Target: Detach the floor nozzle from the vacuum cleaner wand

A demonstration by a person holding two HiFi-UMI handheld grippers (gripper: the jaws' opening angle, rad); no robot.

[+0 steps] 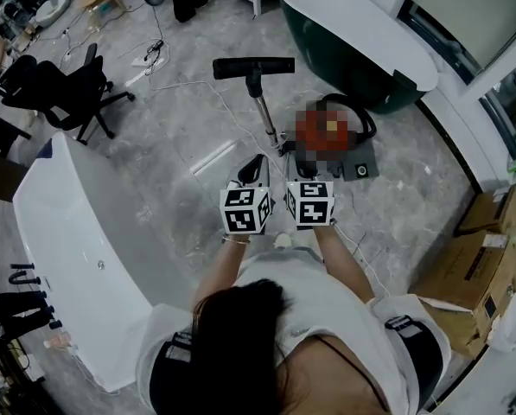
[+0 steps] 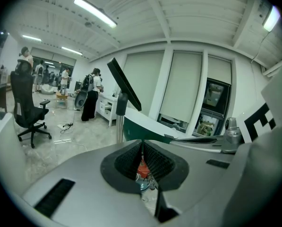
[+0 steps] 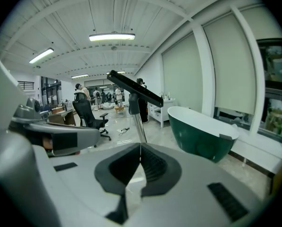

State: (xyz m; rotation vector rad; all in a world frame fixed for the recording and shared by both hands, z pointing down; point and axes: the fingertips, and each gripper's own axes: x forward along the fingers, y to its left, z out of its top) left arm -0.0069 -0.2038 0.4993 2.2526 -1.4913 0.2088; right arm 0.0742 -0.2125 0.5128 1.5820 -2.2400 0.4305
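Note:
The vacuum stands on the marble floor ahead of me. Its black floor nozzle (image 1: pixel 253 67) sits at the far end of the metal wand (image 1: pixel 265 115), which slopes back to the red canister with its black hose (image 1: pixel 366 124). My left gripper (image 1: pixel 256 169) and right gripper (image 1: pixel 294 168) are side by side just short of the wand's near end, both shut and empty. In the left gripper view the shut left gripper (image 2: pixel 142 144) points toward the nozzle (image 2: pixel 124 84) and wand (image 2: pixel 120 122). The right gripper (image 3: pixel 140 146) points at the nozzle (image 3: pixel 135 90) on its wand (image 3: pixel 141 124).
A dark green bathtub (image 1: pixel 353 33) stands behind the vacuum and a white bathtub (image 1: pixel 76 249) lies at my left. A black office chair (image 1: pixel 63 93) is far left, cardboard boxes (image 1: pixel 478 266) are at the right, and a cable (image 1: pixel 154 54) trails on the floor.

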